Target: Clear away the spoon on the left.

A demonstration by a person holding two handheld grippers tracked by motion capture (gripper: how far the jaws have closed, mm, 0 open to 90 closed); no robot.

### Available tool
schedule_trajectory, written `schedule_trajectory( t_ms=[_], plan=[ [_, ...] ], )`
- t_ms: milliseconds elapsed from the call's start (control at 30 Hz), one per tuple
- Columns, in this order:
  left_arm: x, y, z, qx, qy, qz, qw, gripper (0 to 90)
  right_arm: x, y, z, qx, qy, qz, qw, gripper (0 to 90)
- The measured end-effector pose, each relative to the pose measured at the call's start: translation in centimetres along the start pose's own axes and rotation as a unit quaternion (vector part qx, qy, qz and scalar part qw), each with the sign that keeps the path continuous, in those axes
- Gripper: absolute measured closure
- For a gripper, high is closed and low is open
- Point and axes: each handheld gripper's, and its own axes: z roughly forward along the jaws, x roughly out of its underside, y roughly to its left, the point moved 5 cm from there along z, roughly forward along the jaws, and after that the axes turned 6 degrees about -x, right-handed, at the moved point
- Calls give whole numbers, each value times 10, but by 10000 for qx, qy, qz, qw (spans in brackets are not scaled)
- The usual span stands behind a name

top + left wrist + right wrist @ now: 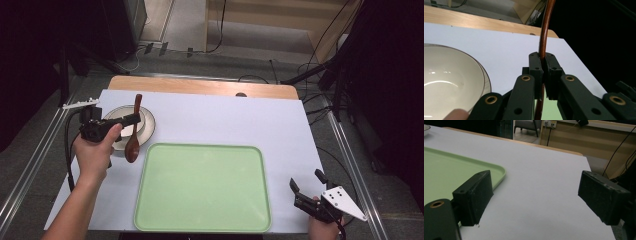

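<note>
Left gripper (134,119) clamped on brown wooden spoon (134,132) handle, spoon above cream bowl (146,125), green tray (202,186) adjacent, right gripper (306,181) jaws wide apart, holding nothing

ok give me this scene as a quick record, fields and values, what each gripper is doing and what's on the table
left gripper: shut on the wooden spoon, jaws clamped on its handle
spoon pose: handle pointing away from the person, bowl end toward the person, lying across the near rim of the bowl
bowl: cream, sitting on a plate, at the table's far left
right gripper: open, nothing between the jaws, at the near right corner of the table
tray: light green, nothing on it, in the middle near the person
table cover: white sheet
</note>
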Motion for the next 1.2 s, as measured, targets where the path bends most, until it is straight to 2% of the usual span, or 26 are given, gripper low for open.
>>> schedule_trajectory(
  t_ms=[400,533,833,1200],
  plan=[
    [29,-10,4,36,136,-19,9999,857,0,0,-1,-13,-16,11,10000,133],
    [40,-11,4,127,119,-166,9997,857,0,0,-1,-11,-11,1,10000,133],
    [59,-15,7,140,205,-157,9996,857,0,0,-1,-11,-13,2,10000,133],
    [82,-20,13,255,317,-317,9987,856,0,0,-1,-14,-11,5,10000,133]
  ],
)
